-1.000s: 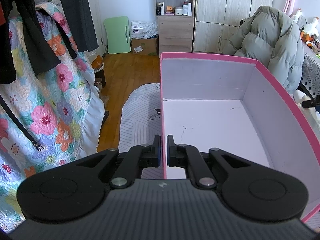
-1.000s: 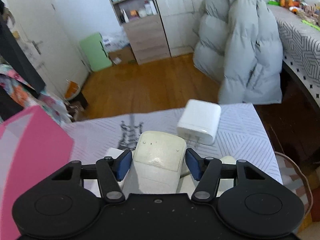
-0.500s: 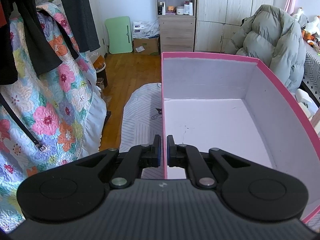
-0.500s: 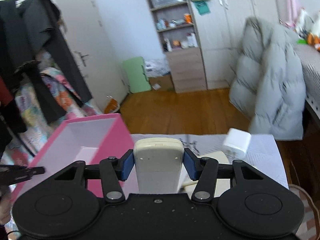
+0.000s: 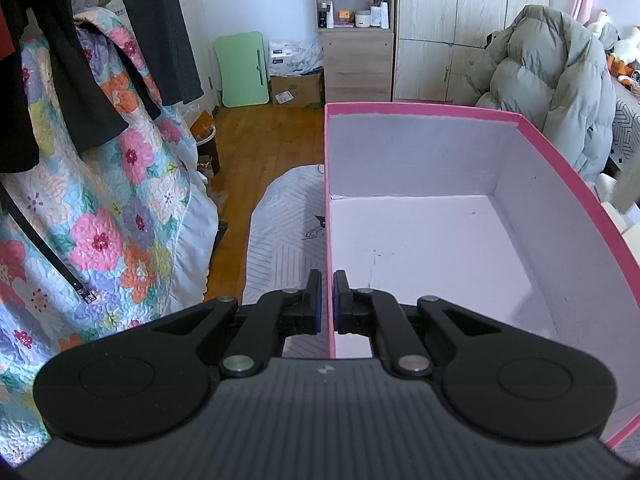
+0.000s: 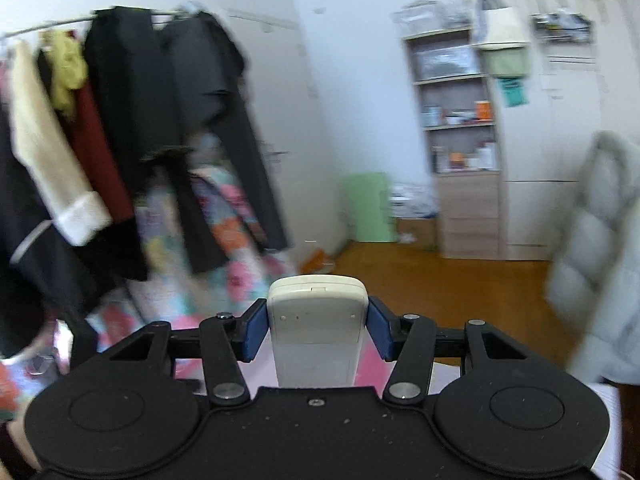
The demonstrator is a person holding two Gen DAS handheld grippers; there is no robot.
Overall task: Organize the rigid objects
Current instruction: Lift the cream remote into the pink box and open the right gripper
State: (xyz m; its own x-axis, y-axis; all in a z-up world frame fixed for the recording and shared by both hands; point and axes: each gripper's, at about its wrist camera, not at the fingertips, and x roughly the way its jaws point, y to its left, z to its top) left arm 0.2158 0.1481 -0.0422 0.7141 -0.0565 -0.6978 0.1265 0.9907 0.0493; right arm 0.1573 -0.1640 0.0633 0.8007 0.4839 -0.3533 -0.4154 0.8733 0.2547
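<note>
A pink box (image 5: 420,112) with a pale empty inside stands open in the left wrist view. My left gripper (image 5: 327,306) is shut on the box's near left wall, one finger inside and one outside. My right gripper (image 6: 317,330) is shut on a cream-white remote control (image 6: 316,320), held up in the air and pointing across the room. A sliver of pink shows below the remote in the right wrist view; the box is otherwise out of that view.
The box rests on a white patterned cloth (image 5: 288,232). A flowered quilt (image 5: 100,220) and dark hanging clothes (image 5: 60,60) are to the left. A grey puffy jacket (image 5: 552,92) is to the right. A shelf and cabinets (image 5: 352,40) stand across the wooden floor.
My right gripper has lifted the remote off the cloth and swung up and left, losing sight of the white adapter. The left gripper and box have stayed nearly still.
</note>
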